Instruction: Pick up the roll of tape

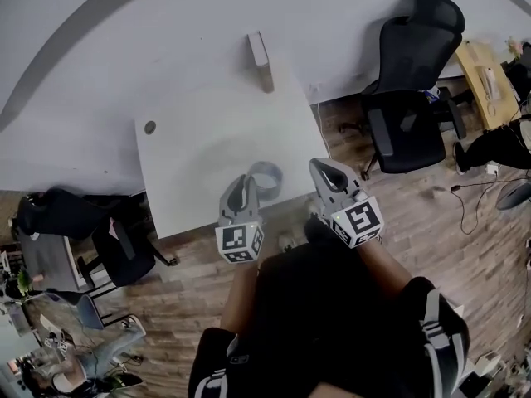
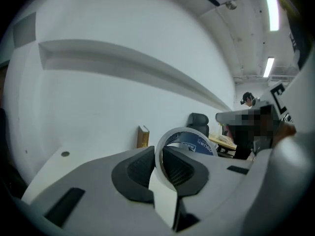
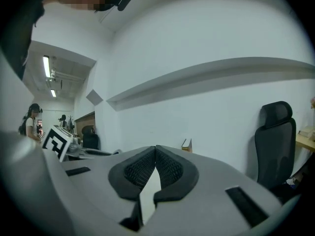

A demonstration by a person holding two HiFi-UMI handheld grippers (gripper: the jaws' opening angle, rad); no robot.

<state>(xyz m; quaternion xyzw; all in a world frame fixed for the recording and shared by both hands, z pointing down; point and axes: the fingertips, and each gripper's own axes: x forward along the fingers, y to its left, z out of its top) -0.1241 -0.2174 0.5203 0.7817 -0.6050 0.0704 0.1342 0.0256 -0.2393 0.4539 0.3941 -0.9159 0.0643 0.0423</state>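
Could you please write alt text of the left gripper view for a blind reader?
The left gripper has its jaws clamped on the wall of a white roll of tape, blue inside, above a white table. A tan book stands at its far edge.

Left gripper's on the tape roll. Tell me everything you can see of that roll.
The roll of tape is a thin ring, pale outside, with a blue printed inner face. It stands on edge, its wall pinched by the left gripper, one jaw outside the ring, one inside. In the head view it is over the white table near the front edge; whether it rests there or hangs clear is not plain. Nothing else touches it.
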